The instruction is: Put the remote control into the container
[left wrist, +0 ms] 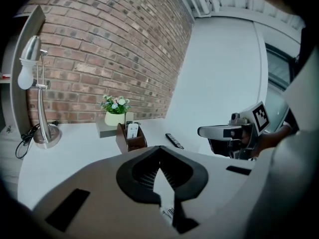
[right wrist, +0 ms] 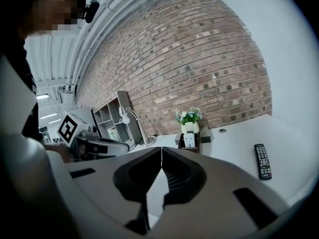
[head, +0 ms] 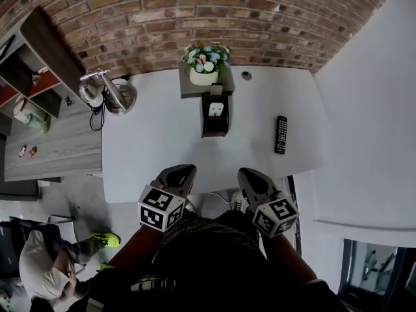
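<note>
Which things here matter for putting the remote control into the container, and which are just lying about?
Job:
- black rectangular remote control, lying on the white table
- dark brown wooden container, with a slim white device standing in it

Lying about:
- white pot of flowers on a grey block
- silver metal desk lamp
- open shelf unit

No readable text, label or number anywhere.

Right claw [right wrist: 161, 153] closed, empty, black remote control [right wrist: 262, 161] on white table [right wrist: 234, 144], container [right wrist: 190, 149] beyond.
</note>
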The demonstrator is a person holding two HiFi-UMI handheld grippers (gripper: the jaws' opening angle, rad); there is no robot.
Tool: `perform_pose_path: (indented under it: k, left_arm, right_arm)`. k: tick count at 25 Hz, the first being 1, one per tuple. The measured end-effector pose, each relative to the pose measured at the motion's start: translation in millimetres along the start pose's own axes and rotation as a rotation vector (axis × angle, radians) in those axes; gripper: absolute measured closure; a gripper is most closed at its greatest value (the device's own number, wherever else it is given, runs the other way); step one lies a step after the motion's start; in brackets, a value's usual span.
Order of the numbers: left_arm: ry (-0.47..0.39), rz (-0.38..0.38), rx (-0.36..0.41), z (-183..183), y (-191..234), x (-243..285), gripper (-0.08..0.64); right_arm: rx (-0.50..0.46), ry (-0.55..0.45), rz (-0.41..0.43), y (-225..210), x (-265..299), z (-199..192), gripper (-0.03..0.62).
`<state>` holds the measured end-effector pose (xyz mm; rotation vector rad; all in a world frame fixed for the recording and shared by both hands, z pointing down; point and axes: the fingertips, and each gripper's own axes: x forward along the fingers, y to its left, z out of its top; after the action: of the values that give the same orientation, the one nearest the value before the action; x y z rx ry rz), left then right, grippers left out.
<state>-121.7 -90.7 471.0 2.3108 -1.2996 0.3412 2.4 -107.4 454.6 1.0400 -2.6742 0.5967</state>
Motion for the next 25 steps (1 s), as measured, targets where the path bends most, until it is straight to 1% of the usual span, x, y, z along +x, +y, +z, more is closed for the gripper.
perform_pose_path:
  k: [3,7,12,16,18,20,21,22,25]
  left_arm:
    - [-0.003,0.004,0.019,3,-4,1,0.555]
    - [0.011,0.024,0.033,1,-11,4,0.555]
    - [0.014,0.035,0.008,-3,-19,12,0.555]
    - [0.033,0.077,0.026,-3,-26,25,0.554]
    - [0.047,0.086,0.029,-1,-30,35,0.555]
    - [0.079,0.089,0.041,-4,-35,48,0.554]
    - [0.108,0.089,0.061,-8,-39,55,0.555]
    - [0.149,0.087,0.097,-12,-44,64,0.555]
    - [0.295,0.110,0.264,-28,-51,87,0.554]
  right_arm:
    - [-0.028,0.018,-0.029,-7,-4,-4,0.584]
    - [-0.029,0.030,-0.027,-15,-9,-6,0.584]
    - [-0.009,0.042,-0.021,-33,-13,-10,0.584]
    - [0.001,0.065,-0.011,-53,-20,-11,0.584]
    - [0.003,0.072,-0.011,-67,-23,-11,0.584]
    - [0.006,0.079,-0.015,-82,-26,-11,0.584]
    - [0.006,0.084,-0.019,-92,-28,-12,0.584]
    - [0.007,0.091,-0.026,-102,-29,-12,0.584]
    - [0.016,0.123,-0.064,-143,-33,-19,0.584]
